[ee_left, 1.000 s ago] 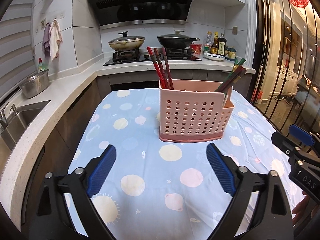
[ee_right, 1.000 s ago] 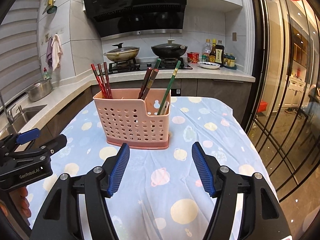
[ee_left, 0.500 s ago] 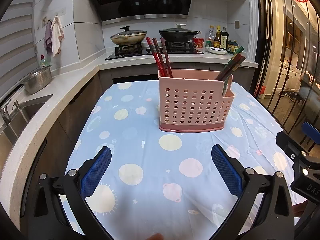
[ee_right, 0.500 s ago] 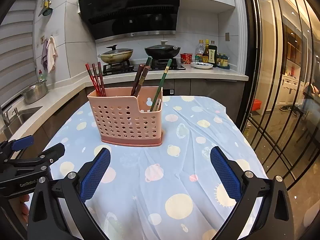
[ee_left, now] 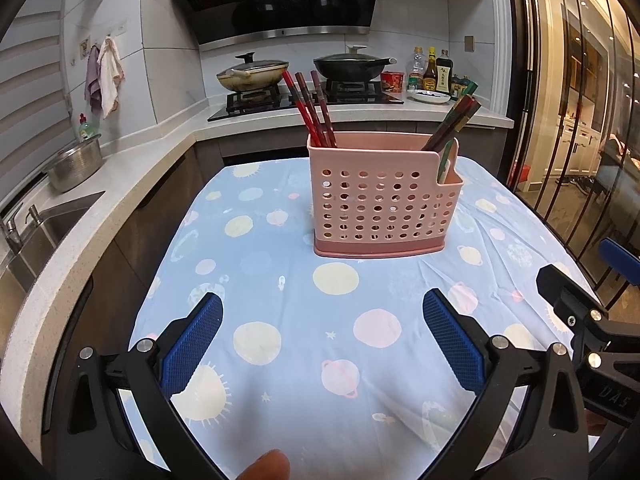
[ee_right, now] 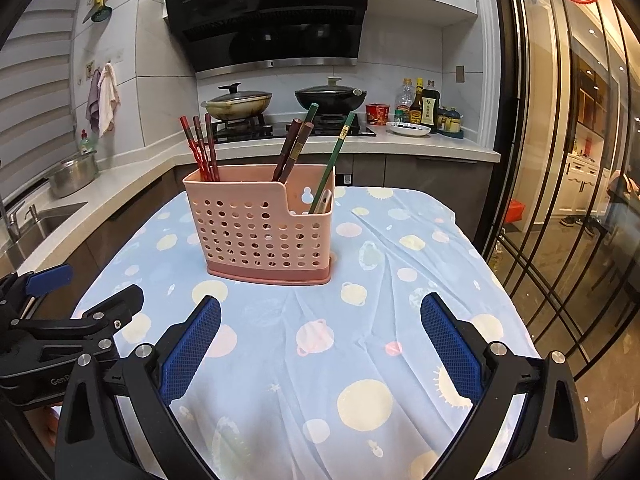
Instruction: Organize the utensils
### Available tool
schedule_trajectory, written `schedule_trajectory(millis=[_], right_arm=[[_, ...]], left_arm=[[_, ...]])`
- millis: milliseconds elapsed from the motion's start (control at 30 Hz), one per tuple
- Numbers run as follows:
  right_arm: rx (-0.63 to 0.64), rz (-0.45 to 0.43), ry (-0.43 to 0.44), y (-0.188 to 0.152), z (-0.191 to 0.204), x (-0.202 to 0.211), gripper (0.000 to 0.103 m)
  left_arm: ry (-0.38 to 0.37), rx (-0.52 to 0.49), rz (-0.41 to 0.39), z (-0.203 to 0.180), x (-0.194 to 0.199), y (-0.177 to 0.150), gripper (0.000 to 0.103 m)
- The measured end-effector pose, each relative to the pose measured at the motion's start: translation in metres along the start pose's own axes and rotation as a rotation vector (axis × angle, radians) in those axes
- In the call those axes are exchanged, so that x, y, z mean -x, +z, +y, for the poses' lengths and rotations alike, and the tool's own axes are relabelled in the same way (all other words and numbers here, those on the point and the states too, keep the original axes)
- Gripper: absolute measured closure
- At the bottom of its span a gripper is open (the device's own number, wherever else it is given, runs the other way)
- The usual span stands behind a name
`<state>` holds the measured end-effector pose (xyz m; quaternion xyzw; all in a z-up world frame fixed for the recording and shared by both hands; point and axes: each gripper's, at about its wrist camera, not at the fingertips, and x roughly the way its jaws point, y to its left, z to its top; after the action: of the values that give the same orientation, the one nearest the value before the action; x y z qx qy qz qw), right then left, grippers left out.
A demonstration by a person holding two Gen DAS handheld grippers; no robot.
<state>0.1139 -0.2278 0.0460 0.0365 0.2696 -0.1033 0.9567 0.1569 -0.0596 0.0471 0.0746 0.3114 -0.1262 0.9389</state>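
The pink utensil caddy [ee_right: 262,232] sits upright on the table, toward the far half of it, on a light blue tablecloth [ee_right: 320,344] printed with planets and suns. It's a perforated plastic thing with a darker pink base, and the front wall steps down at its right end. The red chopsticks [ee_right: 200,148] are bunched at the left end, leaning left. Some dark brown chopsticks [ee_right: 294,148] lean right around the middle, and a green chopstick [ee_right: 336,160] stands in the lower right section. From the left wrist view the brown and green ones overlap, so I can't really sort them there.

Both grippers are spread wide with nothing between the blue pads. The left gripper [ee_left: 322,344] hovers over the near part of the cloth, well short of the caddy, and the right gripper [ee_right: 320,344] is doing the same thing on its side. Neither touches anything. A fingertip [ee_left: 266,464] pokes in at the bottom edge of the left view.

Behind the table is a white counter [ee_right: 420,144] with a stove [ee_right: 280,128] carrying two lidded pans, some sauce bottles [ee_right: 418,106] on the right, and a sink [ee_left: 44,232] with a steel bowl [ee_left: 76,164] on the left.
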Motion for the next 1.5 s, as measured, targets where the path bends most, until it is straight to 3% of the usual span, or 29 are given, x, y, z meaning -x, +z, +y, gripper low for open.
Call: schedule_trajectory(millis=[1500], right_arm=[[0.003, 0.032, -0.015, -0.006, -0.003, -0.006, 0.007]], left_arm=[[0.094, 0.073, 0.035, 0.032, -0.007, -0.006, 0.007]])
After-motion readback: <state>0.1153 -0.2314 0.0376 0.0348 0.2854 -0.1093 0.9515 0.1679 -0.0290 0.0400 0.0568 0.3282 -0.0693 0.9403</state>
